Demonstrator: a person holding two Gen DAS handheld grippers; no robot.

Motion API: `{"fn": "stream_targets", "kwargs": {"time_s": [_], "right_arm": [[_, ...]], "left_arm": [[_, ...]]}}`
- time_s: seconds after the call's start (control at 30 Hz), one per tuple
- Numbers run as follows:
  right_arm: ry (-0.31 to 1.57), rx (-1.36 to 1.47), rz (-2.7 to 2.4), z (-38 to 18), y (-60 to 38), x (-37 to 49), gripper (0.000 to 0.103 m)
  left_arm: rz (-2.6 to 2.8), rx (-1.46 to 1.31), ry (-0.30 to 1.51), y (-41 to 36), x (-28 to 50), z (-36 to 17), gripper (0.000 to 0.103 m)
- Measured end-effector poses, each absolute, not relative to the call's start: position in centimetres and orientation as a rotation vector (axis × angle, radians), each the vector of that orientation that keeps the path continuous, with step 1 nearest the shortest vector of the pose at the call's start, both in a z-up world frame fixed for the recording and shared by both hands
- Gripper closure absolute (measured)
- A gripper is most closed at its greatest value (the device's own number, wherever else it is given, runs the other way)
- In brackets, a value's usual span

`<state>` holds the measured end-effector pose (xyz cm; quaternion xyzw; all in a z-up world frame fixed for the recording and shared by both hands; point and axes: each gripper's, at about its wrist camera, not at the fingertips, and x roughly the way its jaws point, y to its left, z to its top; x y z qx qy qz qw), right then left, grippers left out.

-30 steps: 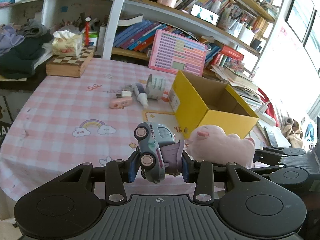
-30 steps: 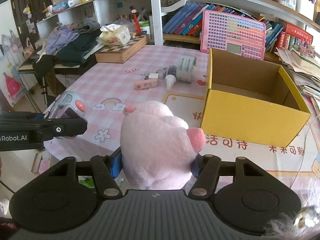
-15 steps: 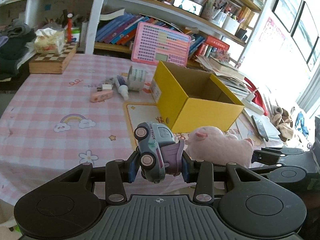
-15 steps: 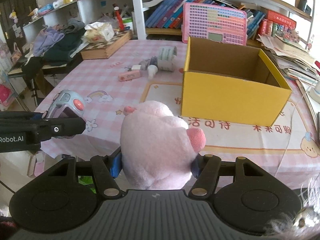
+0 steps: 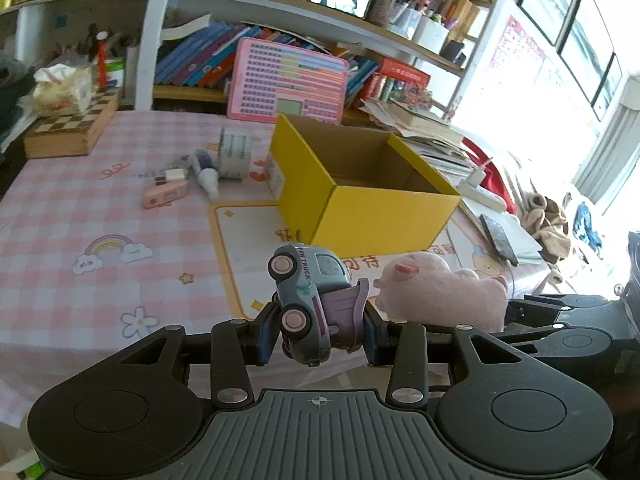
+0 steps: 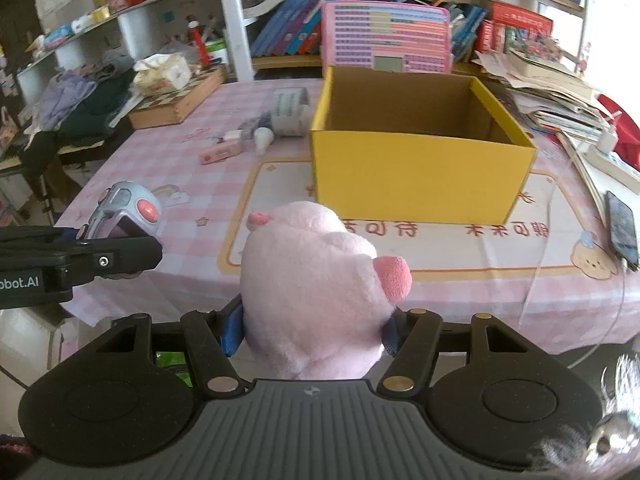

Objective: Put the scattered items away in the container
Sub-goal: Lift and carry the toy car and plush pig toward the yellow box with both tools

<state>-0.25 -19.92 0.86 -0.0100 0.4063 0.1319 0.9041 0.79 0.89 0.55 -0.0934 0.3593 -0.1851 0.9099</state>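
Both tongs are loaded right now. The left gripper (image 5: 318, 334) is clamped narrow on a little grey-blue toy truck (image 5: 306, 300), tipped on its side so 2 pink wheels face the camera, lifted off the table. The right gripper (image 6: 312, 332) has its jaws set wider, squeezed onto a pink plush pig (image 6: 316, 292), snout poking out to the right, also up in the air.

Using the yellow box (image 6: 416, 176) as the landmark: it sits open-topped on the pink checked tablecloth (image 5: 80, 220), nothing visible inside from the right wrist view. Both held toys hang on the near side of the box, short of its front wall, over the near edge of the table. The pig is just right of the truck in the left wrist view.

Left of the box, on the cloth, there's a small cluster: a roll of tape (image 5: 236, 152) closest to the box wall, then a small white-tipped bottle (image 5: 206, 172), a white plug (image 5: 170, 176) and a pink eraser-looking thing (image 5: 164, 196). Behind the box, a pink toy tablet (image 6: 386, 38) leans on the bookshelf. A phone (image 6: 622, 228) lies to the right of the box.
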Motion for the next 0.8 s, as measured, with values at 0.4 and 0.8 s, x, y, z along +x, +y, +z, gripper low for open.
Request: {"fn": "stream_targets", "kwargs": {"time_s": [0.4, 0.8], "right_arm": [[0.838, 0.021, 0.183, 0.9, -23.8, -0.3, 0.042], [0.837, 0.050, 0.121, 0.9, -26.4, 1.2, 0.042]], "left_arm": [[-0.475, -0.144, 0.741, -2.9, 2.5, 0.7, 0.063], [-0.533, -0.114, 0.747, -5.4, 4.9, 0.6, 0.063]]}}
